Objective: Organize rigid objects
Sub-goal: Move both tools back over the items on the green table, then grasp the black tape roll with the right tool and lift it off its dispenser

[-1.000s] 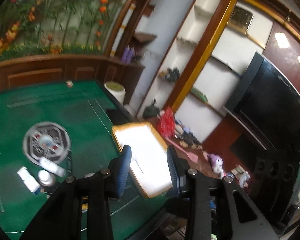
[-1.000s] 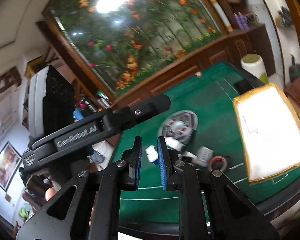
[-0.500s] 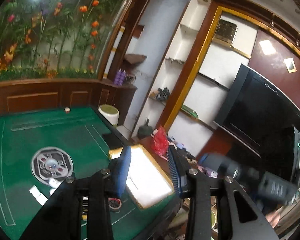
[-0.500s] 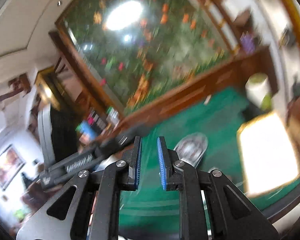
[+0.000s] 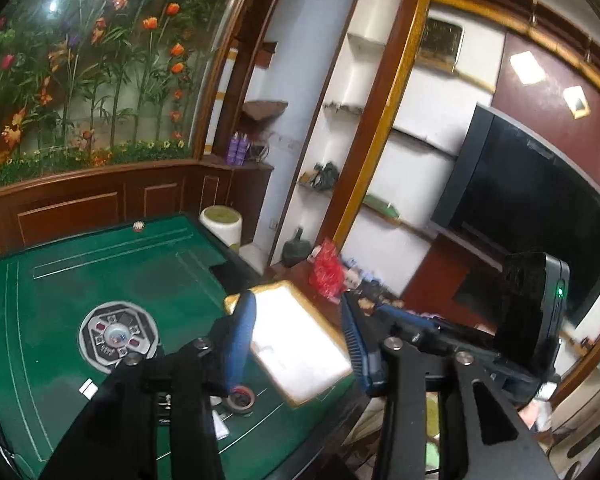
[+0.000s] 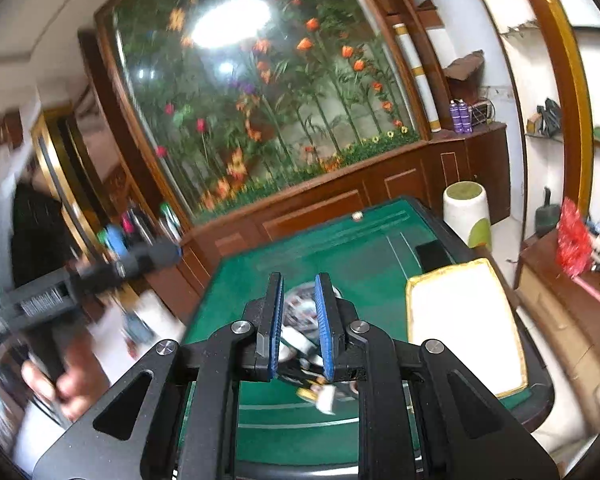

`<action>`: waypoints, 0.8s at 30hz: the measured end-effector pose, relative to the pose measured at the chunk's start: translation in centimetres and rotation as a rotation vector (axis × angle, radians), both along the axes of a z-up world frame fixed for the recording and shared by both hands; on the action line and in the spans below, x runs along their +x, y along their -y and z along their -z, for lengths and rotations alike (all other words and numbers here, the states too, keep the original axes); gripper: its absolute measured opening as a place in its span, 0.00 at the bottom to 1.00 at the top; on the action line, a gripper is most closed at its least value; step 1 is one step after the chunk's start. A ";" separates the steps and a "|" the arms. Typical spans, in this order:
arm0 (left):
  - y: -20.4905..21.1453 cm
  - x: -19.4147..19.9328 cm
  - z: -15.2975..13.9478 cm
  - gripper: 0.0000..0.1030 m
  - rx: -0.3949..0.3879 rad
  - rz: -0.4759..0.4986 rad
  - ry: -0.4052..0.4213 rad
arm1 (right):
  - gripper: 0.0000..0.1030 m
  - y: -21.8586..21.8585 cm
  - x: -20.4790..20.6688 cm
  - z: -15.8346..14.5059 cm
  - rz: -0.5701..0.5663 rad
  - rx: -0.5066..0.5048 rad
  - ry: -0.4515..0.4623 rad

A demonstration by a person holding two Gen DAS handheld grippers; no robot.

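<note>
left gripper (image 5: 296, 340): held above the table's near edge; fingers part-way apart and opening, nothing between them.
right gripper (image 6: 299, 326): fingers narrow, almost together, nothing gripped.
small objects (image 6: 324, 394): a loose cluster on the green table (image 5: 60, 280), between the round centre plate (image 5: 118, 336) and the near edge; a tape roll (image 5: 241, 398) among them.
tray (image 5: 300, 344): white, gold-rimmed, at the table's right edge.
relation: the cluster lies below and ahead of both grippers; neither is clearly nearer.
</note>
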State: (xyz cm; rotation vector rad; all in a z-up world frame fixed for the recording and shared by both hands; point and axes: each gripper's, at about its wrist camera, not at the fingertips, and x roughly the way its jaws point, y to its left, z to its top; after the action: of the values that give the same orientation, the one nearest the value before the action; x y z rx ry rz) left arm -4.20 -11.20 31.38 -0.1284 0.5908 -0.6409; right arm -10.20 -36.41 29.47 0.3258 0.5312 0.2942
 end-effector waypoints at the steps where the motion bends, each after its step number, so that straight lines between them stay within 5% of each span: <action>1: 0.3 0.3 1.3 0.44 0.024 0.012 -0.014 | 0.15 -0.3 0.2 0.9 -0.007 -0.015 -0.016; 9: 0.5 1.9 13.6 0.44 0.176 0.072 -0.206 | 0.15 -2.7 3.2 14.7 -0.099 -0.147 -0.252; 13: -0.8 2.0 20.4 0.44 0.238 0.060 -0.306 | 0.15 -2.4 4.7 19.1 -0.063 -0.218 -0.284; 15: -1.2 1.9 22.3 0.44 0.249 0.044 -0.334 | 0.21 -2.4 5.0 19.9 -0.064 -0.245 -0.262; 17: -1.0 1.9 24.2 0.45 0.268 0.055 -0.360 | 0.47 -2.3 5.4 20.6 -0.077 -0.265 -0.244; 24: 0.8 2.9 26.8 0.57 0.297 0.027 -0.398 | 0.51 -2.1 7.1 22.3 -0.080 -0.290 -0.277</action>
State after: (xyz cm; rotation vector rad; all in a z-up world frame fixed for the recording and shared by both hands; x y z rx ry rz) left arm -1.26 -12.02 4.55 0.0326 1.0661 -0.5490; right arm -3.14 -34.29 7.20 0.0625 0.8507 0.2458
